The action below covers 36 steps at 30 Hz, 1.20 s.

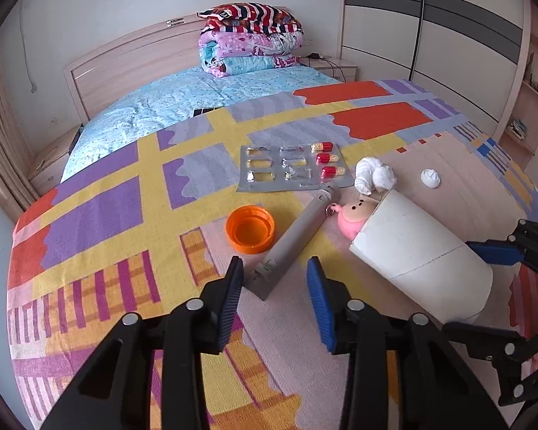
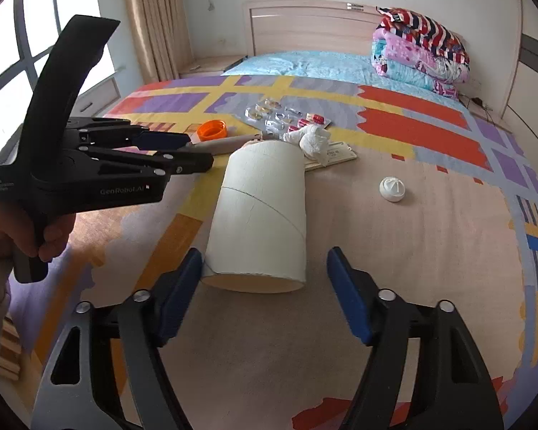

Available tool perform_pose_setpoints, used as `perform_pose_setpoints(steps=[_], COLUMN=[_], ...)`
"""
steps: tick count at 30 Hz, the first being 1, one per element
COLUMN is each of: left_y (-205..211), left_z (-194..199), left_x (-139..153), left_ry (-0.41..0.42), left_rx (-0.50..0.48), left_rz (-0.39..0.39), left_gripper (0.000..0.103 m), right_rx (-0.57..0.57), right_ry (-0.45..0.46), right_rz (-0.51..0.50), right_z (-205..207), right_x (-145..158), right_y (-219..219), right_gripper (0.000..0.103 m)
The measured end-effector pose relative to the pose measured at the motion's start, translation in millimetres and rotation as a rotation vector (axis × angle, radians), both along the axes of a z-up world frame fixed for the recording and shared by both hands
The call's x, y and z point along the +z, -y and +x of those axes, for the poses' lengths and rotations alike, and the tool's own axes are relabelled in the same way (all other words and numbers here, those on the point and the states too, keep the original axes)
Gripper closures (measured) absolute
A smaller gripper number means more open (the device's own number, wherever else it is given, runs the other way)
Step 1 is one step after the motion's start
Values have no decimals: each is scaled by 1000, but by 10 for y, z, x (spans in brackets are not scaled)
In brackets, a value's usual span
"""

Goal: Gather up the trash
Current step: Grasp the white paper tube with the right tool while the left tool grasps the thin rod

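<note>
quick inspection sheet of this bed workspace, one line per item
surface: patterned bedspread over a bed, flat.
job's things: grey tube, orange cap, pill pack with three capsules left, crumpled tissue, cardboard tube lying on its side, small white cap.
clutter: pink doll at the cardboard tube's far end; folded quilts by the headboard.
grippers: left gripper open, fingers either side of the grey tube's end; right gripper open, around the cardboard tube's near end.
cables: cord on the nightstand.
surroundings: wardrobe, curtain, window.
</note>
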<state>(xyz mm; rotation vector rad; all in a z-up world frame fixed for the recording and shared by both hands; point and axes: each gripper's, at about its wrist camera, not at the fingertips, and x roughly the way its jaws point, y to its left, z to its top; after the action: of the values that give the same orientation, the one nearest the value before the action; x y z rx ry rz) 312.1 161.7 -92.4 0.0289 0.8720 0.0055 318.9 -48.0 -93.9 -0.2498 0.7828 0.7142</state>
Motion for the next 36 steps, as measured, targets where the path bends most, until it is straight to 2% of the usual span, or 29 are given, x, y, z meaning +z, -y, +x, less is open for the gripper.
perform_pose_setpoints(steps=[1,3,6,11,20,36], left_y=[-3,12,52,98,283,606], left_z=[6,4,-53,-202,-536,-1126], left_x=[7,16,16,52,309,628], left_ry=[-7,-19,-27,-22,37,109], left_rx=[6,0,-9,-6,-6,9], left_rz=[0,-1,14,20,39,55], left_gripper=[71,85,90,91,91,92], right_rx=[4,9,1,6,17,36], right_ry=[2,3,-6,-5,38,62], right_rz=[0,-1,8,20,19,23], right_z=[9,26,17,-59,-270,-736], right_x=[-4,-8,-7,63,227,296], right_y=[3,16,68,159,319,627], right_gripper=[49,49,49,49,49,49])
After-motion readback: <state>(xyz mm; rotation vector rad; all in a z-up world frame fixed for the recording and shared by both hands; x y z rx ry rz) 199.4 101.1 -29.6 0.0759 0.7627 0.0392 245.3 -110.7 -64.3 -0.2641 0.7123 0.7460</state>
